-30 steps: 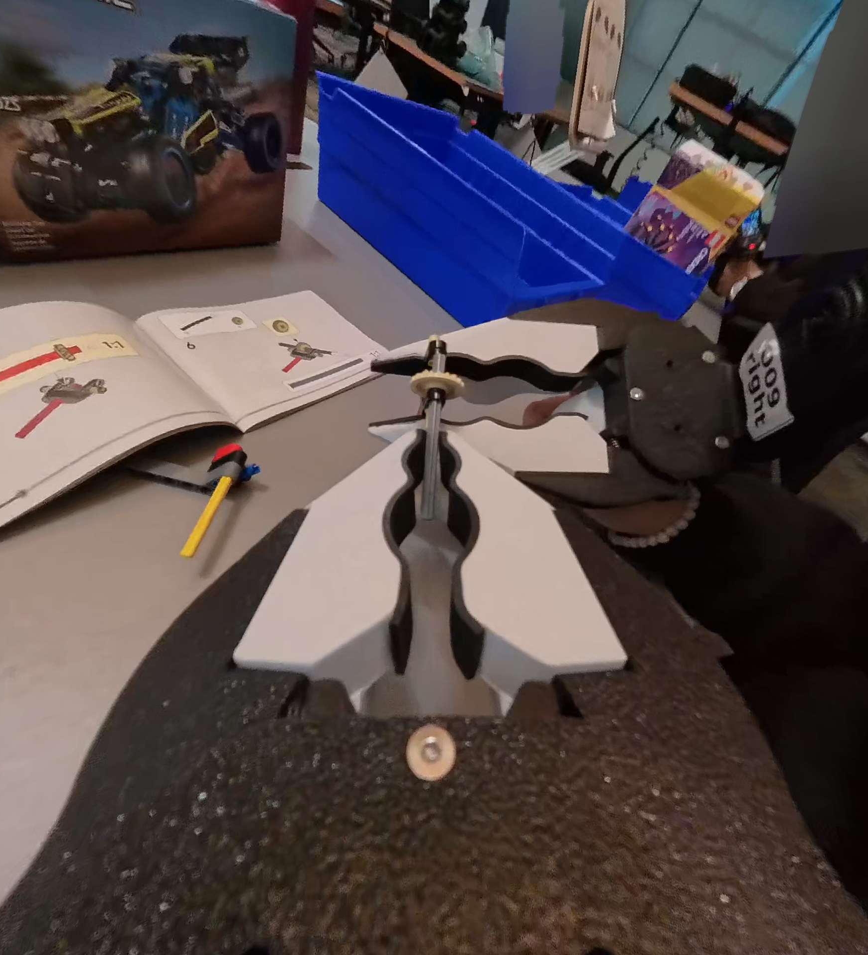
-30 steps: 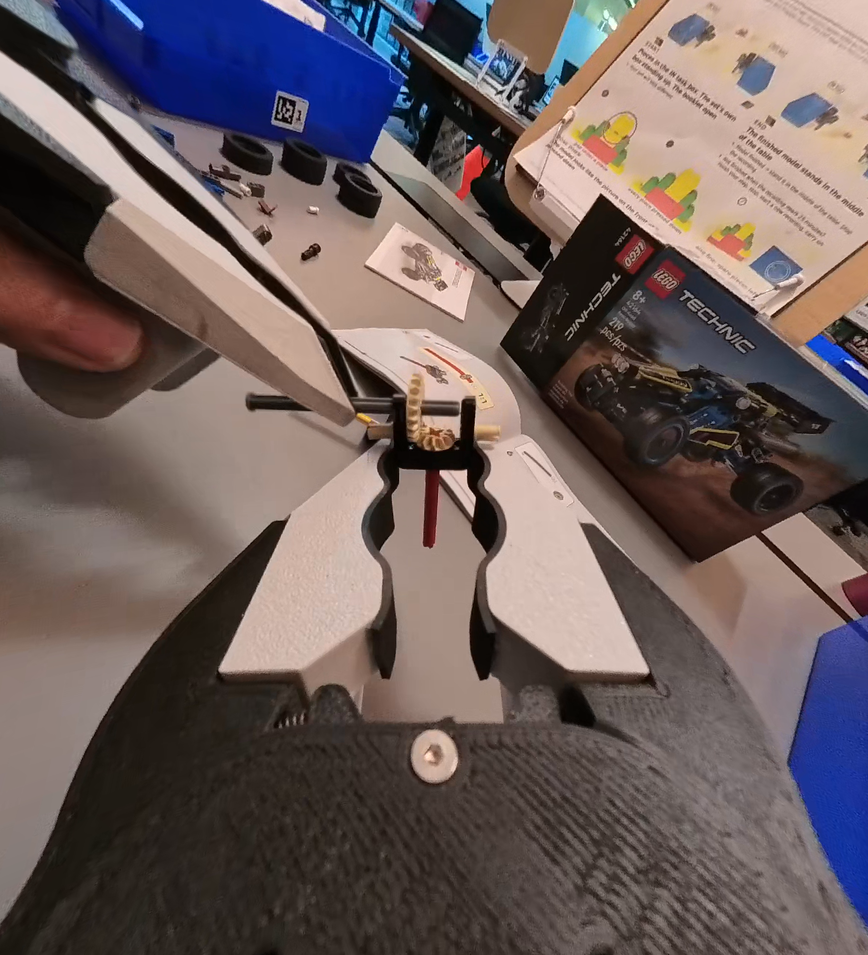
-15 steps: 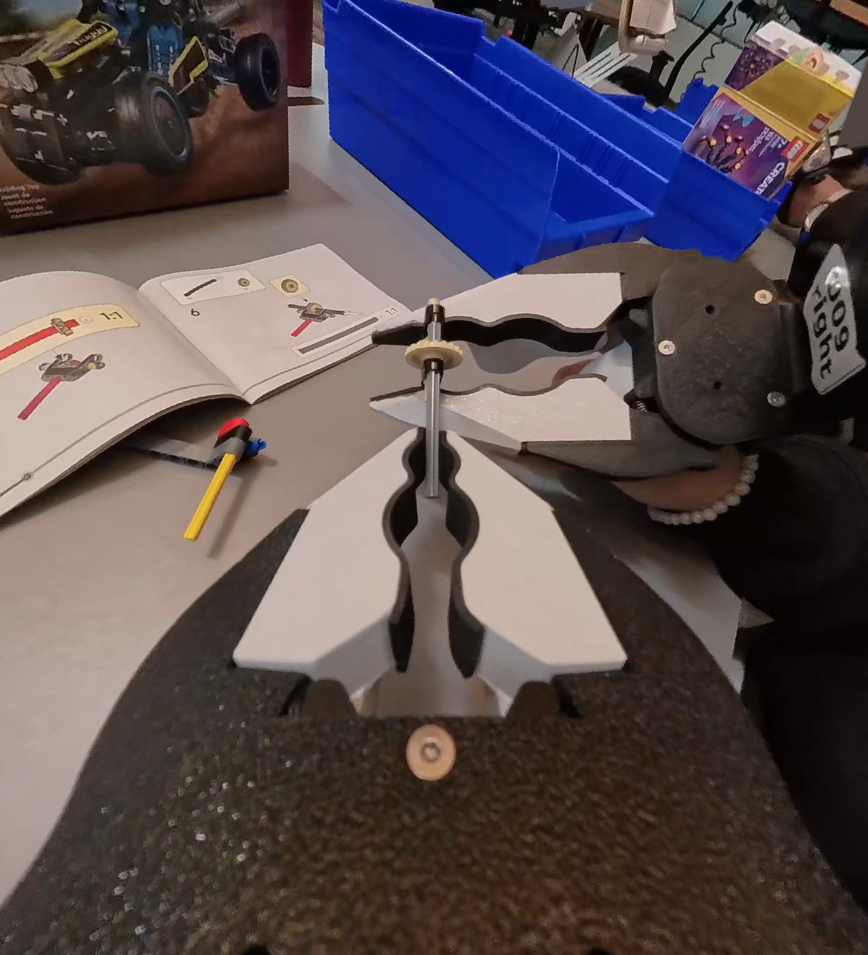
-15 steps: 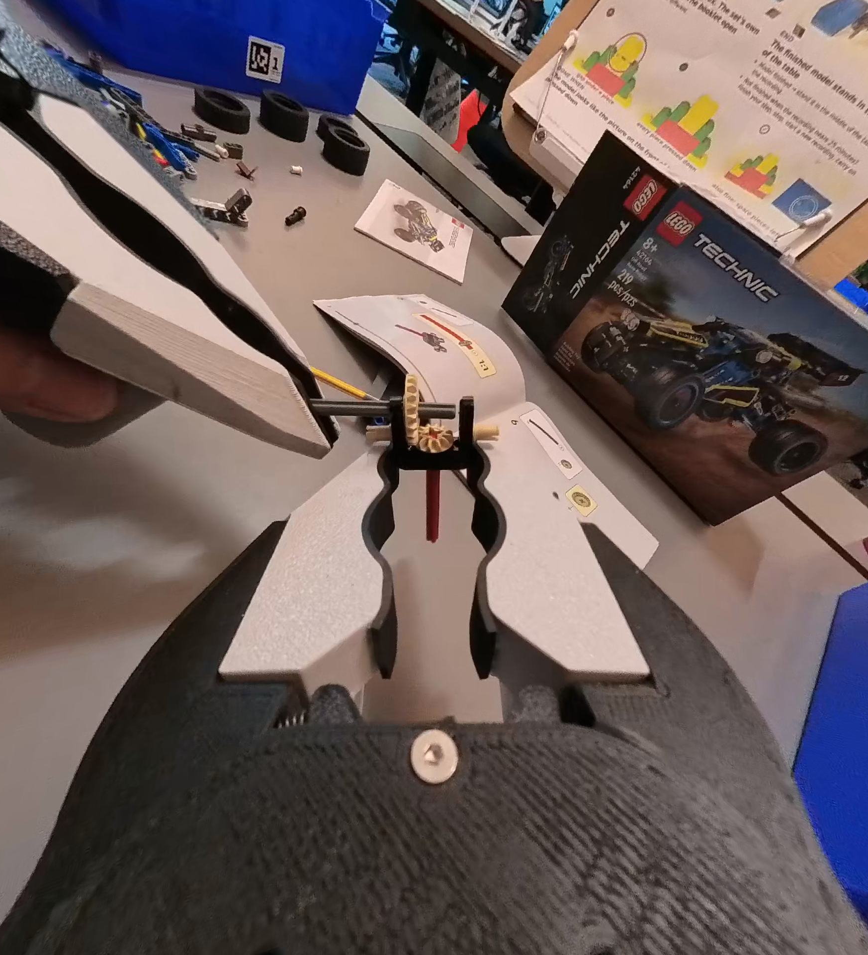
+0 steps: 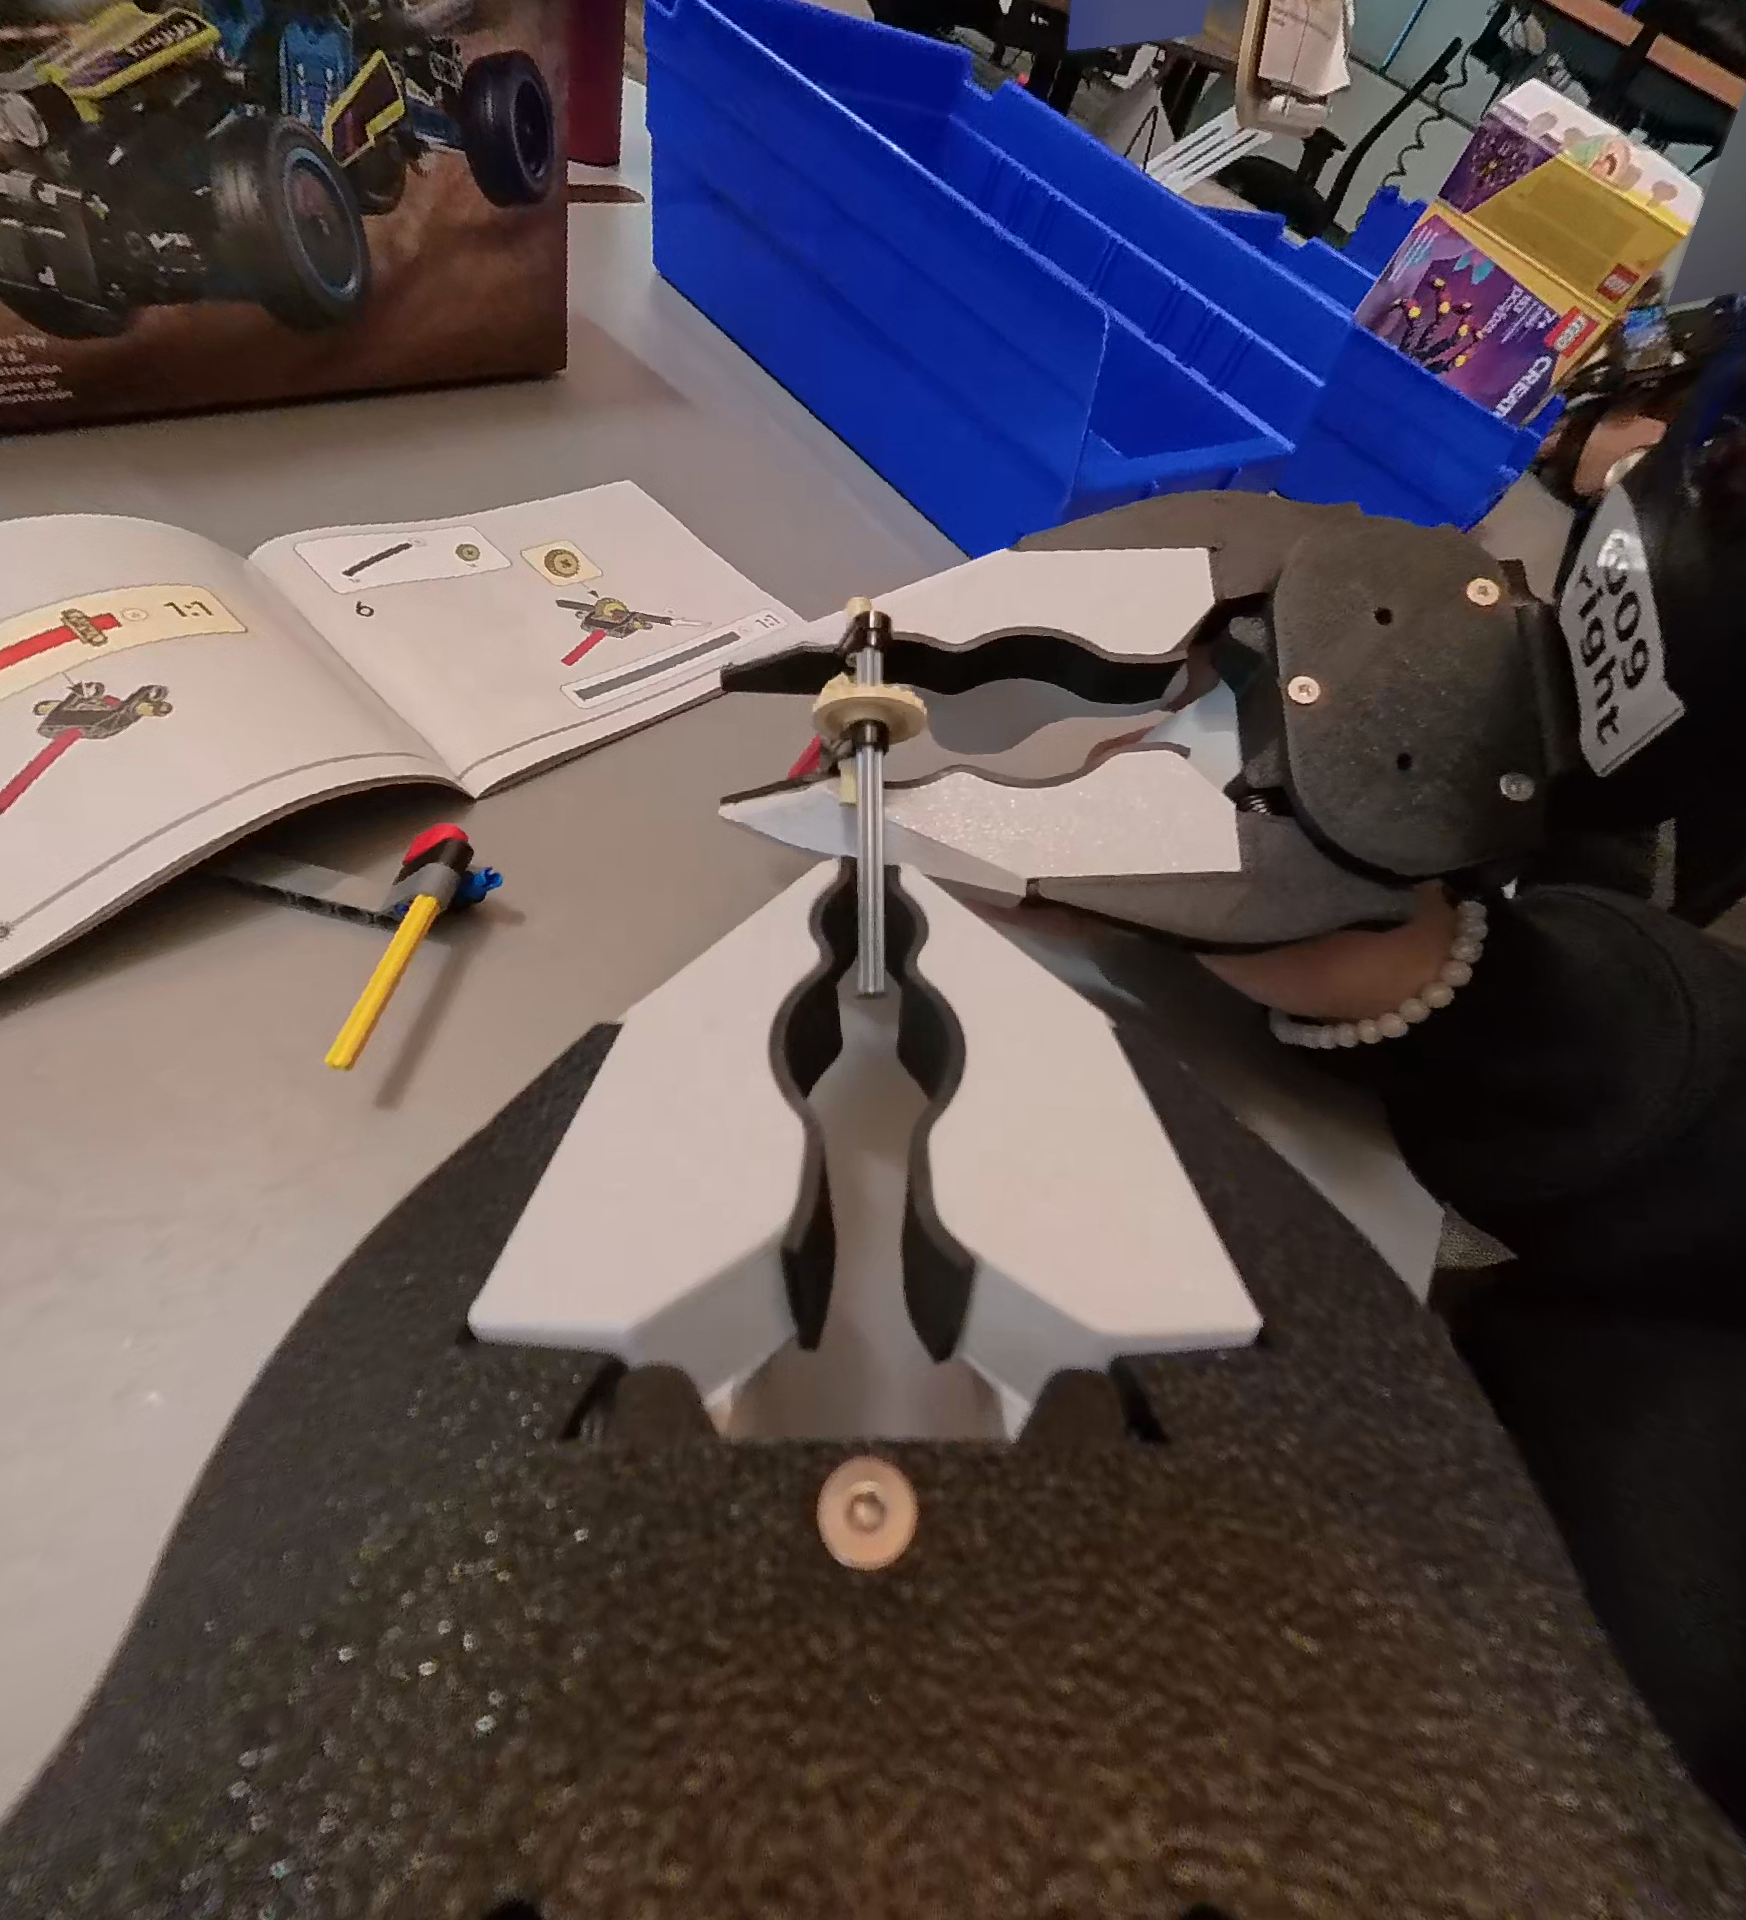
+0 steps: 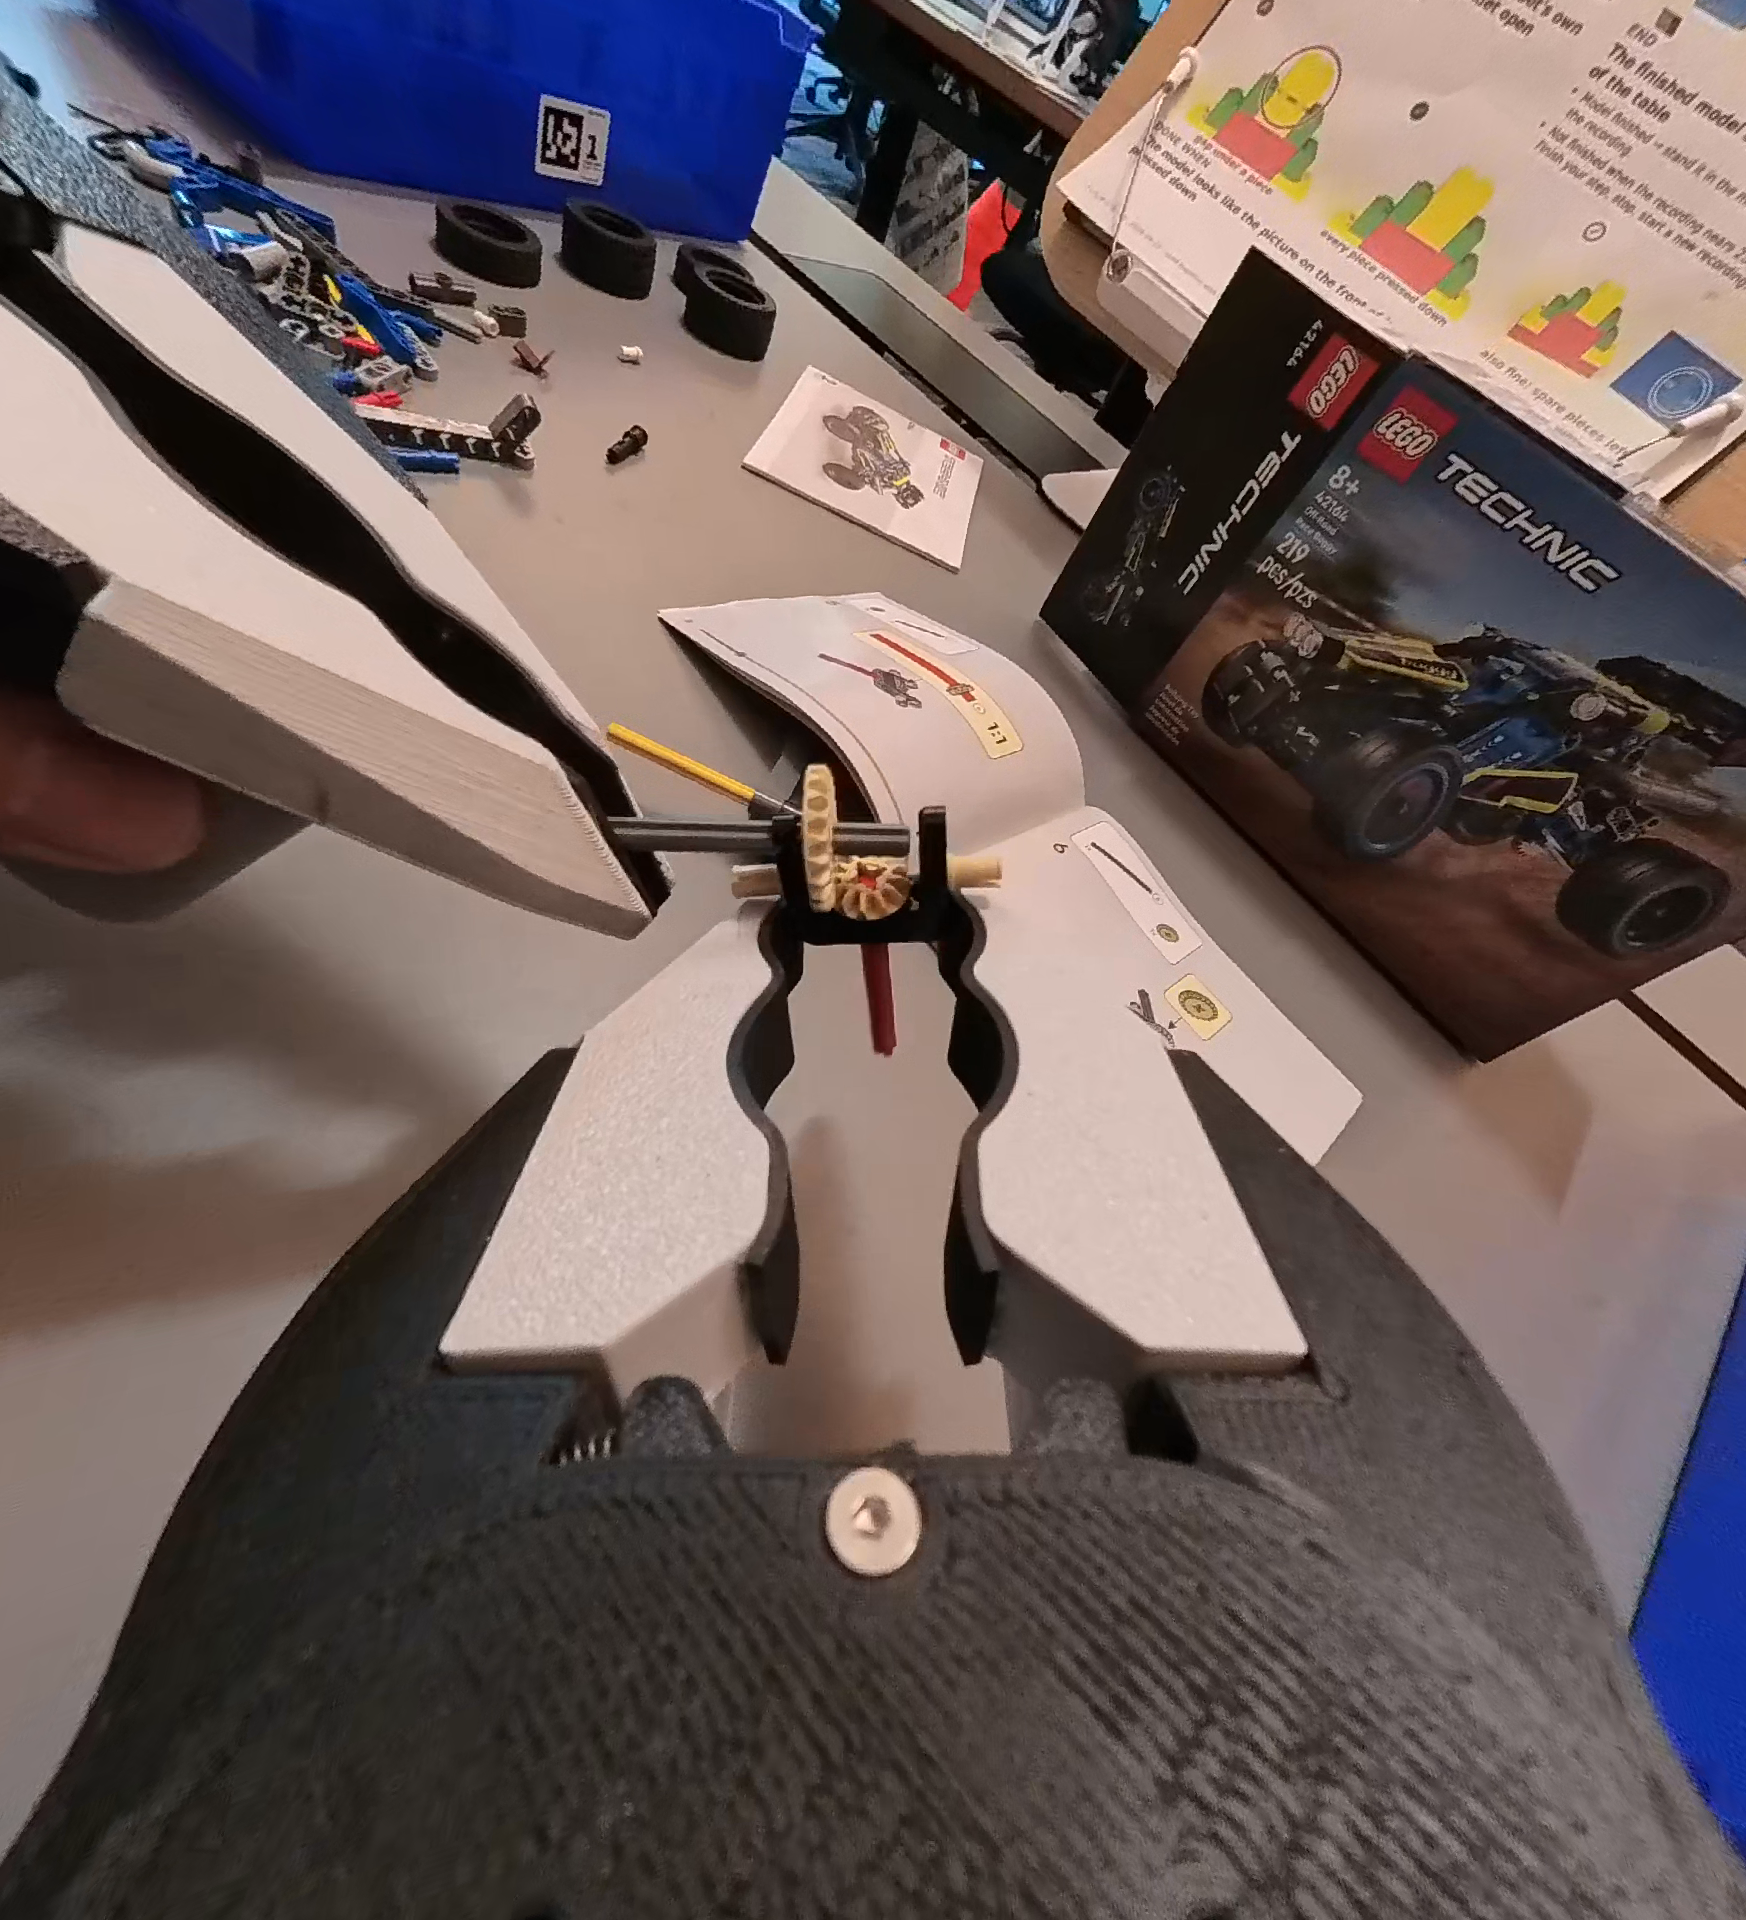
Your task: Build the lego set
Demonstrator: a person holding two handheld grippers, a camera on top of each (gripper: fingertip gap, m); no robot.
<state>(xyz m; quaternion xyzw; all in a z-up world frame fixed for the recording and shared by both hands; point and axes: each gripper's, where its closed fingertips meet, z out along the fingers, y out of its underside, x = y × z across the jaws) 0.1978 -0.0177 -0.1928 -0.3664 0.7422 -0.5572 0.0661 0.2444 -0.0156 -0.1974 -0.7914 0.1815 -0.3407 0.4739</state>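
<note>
Grey rod [image 5: 870,883] in your left gripper [image 5: 870,935], black frame [image 6: 867,883] in your right gripper [image 6: 869,935]: you are in the middle of threading that rod through the frame, which you hold up above the table [image 5: 121,1195] in front of the open instruction booklet [image 5: 329,665]. Your left fingers are clenched on the rod's near end, and your right fingers are closed on the frame's two sides. From the right wrist view the rod passes the tan gear [image 6: 819,836] and reaches the frame's far upright, so the step looks nearly finished. Next you need a straight push along the rod's own line, with the right grip steady so the frame does not twist. A second tan gear [image 6: 864,896] sits low in the frame, meshing with the first, and a red rod [image 6: 881,997] hangs from its underside.
</note>
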